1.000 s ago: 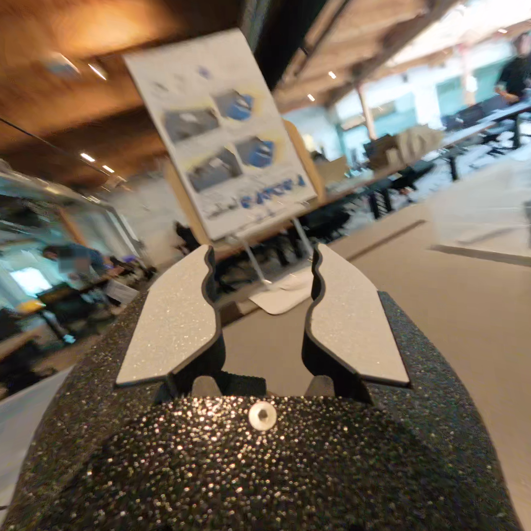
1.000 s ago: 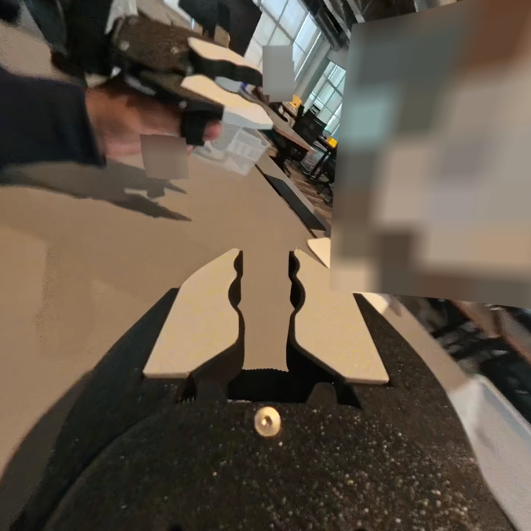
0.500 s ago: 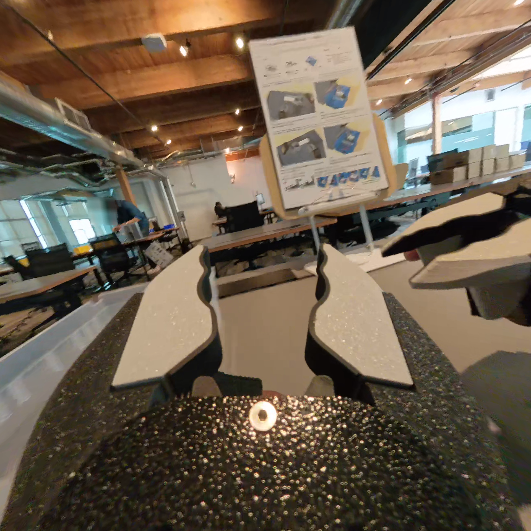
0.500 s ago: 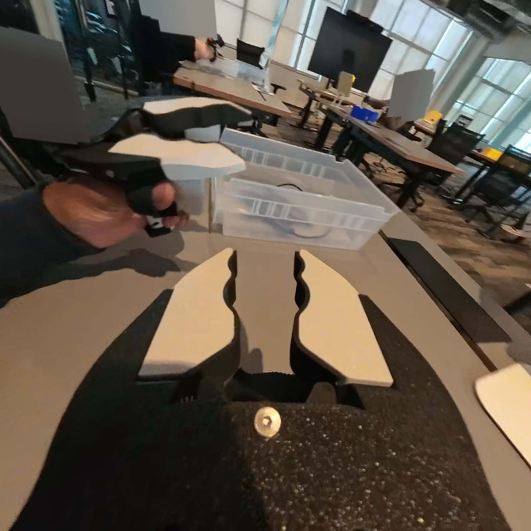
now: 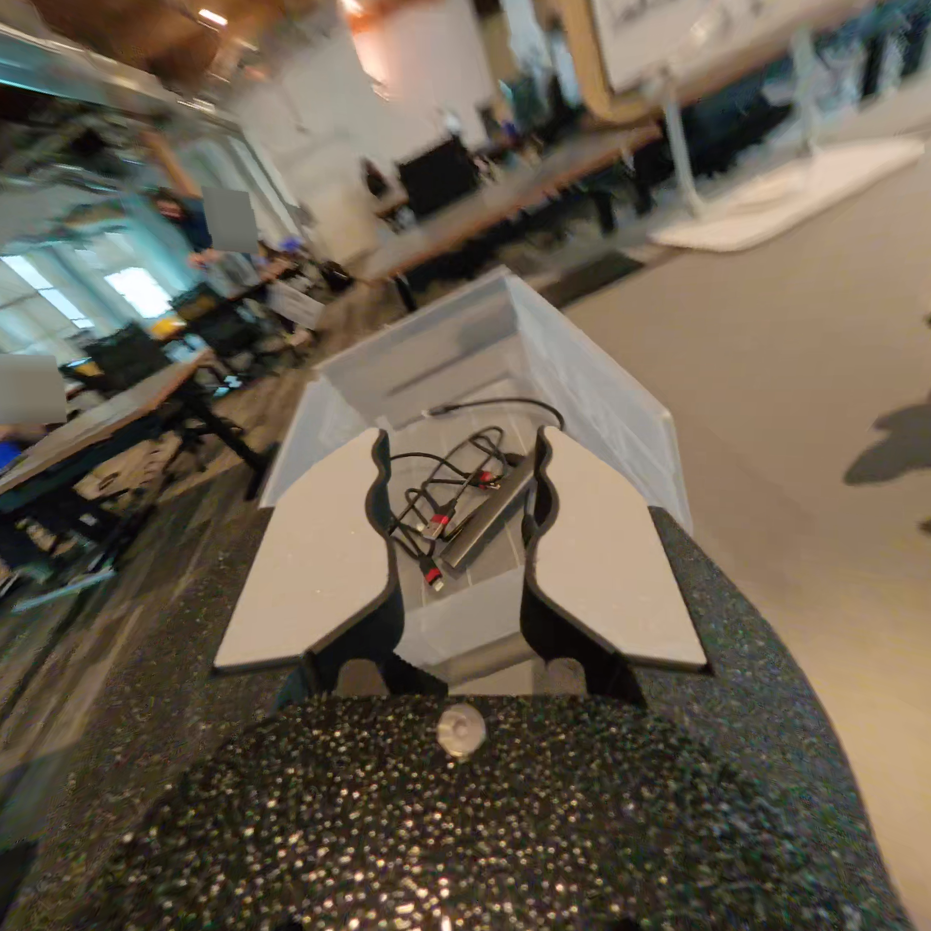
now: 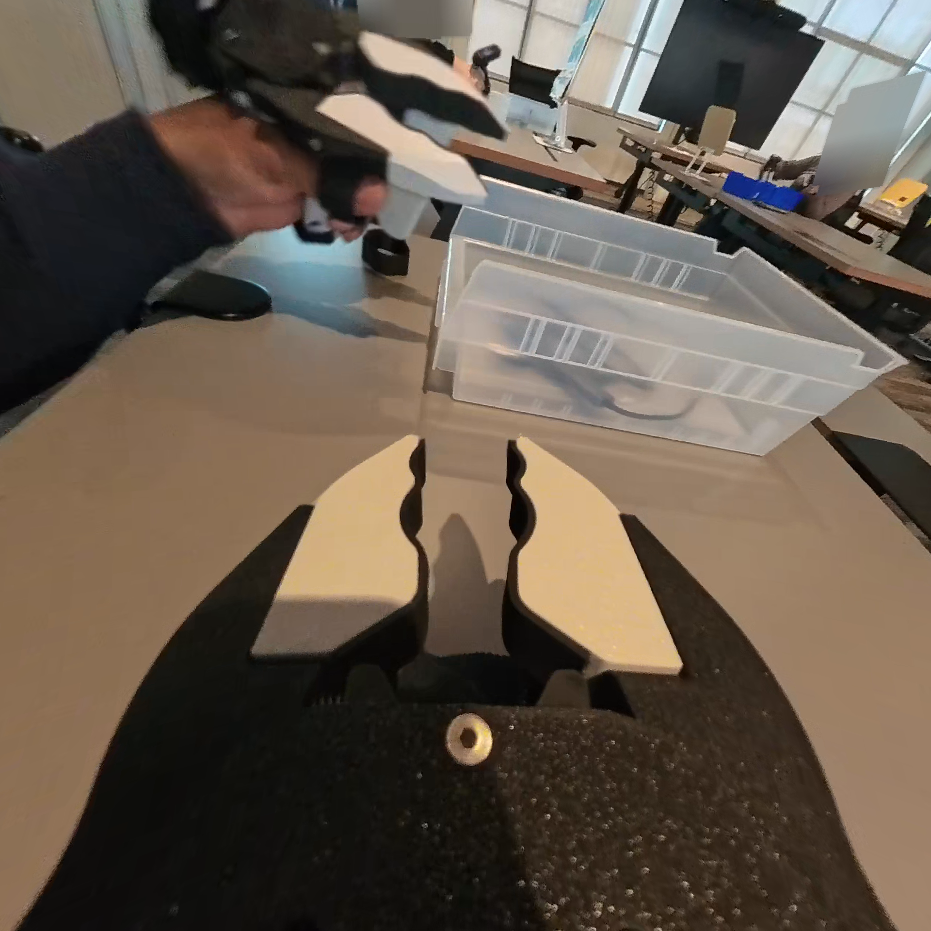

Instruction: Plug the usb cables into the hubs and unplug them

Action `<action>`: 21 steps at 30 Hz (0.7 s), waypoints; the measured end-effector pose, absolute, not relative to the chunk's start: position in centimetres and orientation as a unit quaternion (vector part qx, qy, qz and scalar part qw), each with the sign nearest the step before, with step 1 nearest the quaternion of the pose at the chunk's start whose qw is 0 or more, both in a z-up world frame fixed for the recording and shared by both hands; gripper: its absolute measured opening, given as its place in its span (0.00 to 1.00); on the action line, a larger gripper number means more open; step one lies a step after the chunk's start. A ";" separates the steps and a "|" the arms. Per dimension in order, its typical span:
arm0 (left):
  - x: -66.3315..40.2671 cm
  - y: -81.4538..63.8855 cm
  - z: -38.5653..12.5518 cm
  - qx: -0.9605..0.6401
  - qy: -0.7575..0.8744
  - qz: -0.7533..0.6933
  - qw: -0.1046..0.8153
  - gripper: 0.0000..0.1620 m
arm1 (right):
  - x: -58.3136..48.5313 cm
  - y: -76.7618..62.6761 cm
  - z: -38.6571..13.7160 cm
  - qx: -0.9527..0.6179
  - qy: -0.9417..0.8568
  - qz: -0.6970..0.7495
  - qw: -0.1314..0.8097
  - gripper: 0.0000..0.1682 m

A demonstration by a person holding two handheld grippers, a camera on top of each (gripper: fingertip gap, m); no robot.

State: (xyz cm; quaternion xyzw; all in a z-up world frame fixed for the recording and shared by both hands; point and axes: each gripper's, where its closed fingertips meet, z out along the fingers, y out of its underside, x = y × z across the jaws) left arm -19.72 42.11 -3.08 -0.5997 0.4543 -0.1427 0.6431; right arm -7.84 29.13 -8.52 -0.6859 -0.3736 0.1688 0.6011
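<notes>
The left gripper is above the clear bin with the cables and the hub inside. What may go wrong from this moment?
1. The black cables lie tangled over each other and against the grey hub, so lifting one may drag the others or the hub.
2. The clear bin has tall walls; the open left gripper may knock one while reaching in.
3. The left wrist view is blurred, so aim at a small plug may be poor.

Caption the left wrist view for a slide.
Open left tongs hover above a clear bin holding black cables and a grey hub.
</notes>
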 end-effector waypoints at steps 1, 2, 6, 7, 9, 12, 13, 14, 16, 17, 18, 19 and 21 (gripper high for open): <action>-18.7 42.9 -3.5 -0.598 0.501 -0.134 0.611 0.34 | -7.9 29.1 -8.6 -0.687 -0.377 0.170 0.598 0.18; -17.8 43.8 -4.0 -0.595 0.545 -0.127 0.577 0.34 | -8.0 29.1 -8.7 -0.688 -0.380 0.172 0.594 0.18; -14.0 46.3 -7.3 -0.595 0.678 -0.193 0.385 0.28 | -8.3 28.8 -8.8 -0.685 -0.390 0.175 0.590 0.18; -13.1 46.5 -7.9 -0.585 0.700 -0.221 0.345 0.27 | -8.3 28.8 -8.9 -0.685 -0.392 0.175 0.589 0.18; -11.2 46.3 -8.6 -0.561 0.723 -0.289 0.281 0.25 | -8.4 28.7 -9.0 -0.684 -0.396 0.172 0.588 0.18; -9.7 46.0 -10.1 -0.555 0.744 -0.310 0.206 0.24 | -8.5 28.6 -9.1 -0.683 -0.404 0.164 0.586 0.18; -9.6 46.2 -11.0 -0.557 0.754 -0.291 0.194 0.24 | -8.6 28.6 -9.2 -0.683 -0.407 0.162 0.585 0.18; -9.7 46.5 -11.8 -0.561 0.761 -0.269 0.185 0.24 | -8.6 28.5 -9.2 -0.682 -0.408 0.159 0.585 0.18; -9.6 46.9 -13.3 -0.567 0.769 -0.241 0.169 0.26 | -8.7 28.5 -9.3 -0.683 -0.411 0.155 0.584 0.18; -9.6 47.3 -13.9 -0.572 0.770 -0.229 0.166 0.26 | -8.7 28.5 -9.4 -0.683 -0.413 0.153 0.583 0.18; -9.5 47.6 -14.2 -0.577 0.768 -0.221 0.167 0.26 | -8.8 28.5 -9.5 -0.683 -0.415 0.152 0.581 0.18; -9.3 47.8 -14.5 -0.581 0.766 -0.217 0.169 0.27 | -8.8 28.5 -9.5 -0.684 -0.417 0.151 0.580 0.18; -9.2 47.8 -15.1 -0.584 0.767 -0.208 0.163 0.27 | -8.8 28.5 -9.6 -0.683 -0.418 0.149 0.579 0.18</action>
